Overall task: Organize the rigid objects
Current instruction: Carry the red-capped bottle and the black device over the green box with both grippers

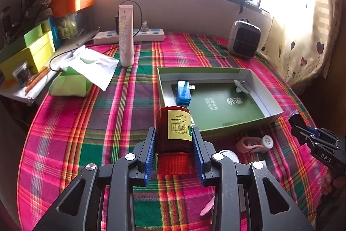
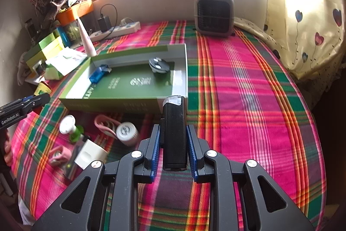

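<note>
So the left gripper has its blue fingers clamped on a red pill bottle with a yellow label – the bottle sits cap toward the camera, held up off the plaid-covered surface, just at the near edge of the open green box. The right gripper is clenched tight on a black rectangular gadget with a clear tip, which pokes up between the fingers right at the near wall of that same box. Inside the box there's a blue little box thing in the left corner and a dark rounded item toward the back, both lying on the green printed bottom. In front of the box, still out on the cloth, there's a cluster of stuff – a white-capped small bottle lying on its side, a pink band touching it, a green bottle with a white cap, and a white block nearest the camera. Further back I can see a tall white tube standing upright, a power strip behind it, a green tissue pack on the left, and a small grey heater near the window wall. From the right wrist view the left gripper shows at the left edge, and a bit of the person's hand is visible under it.
</note>
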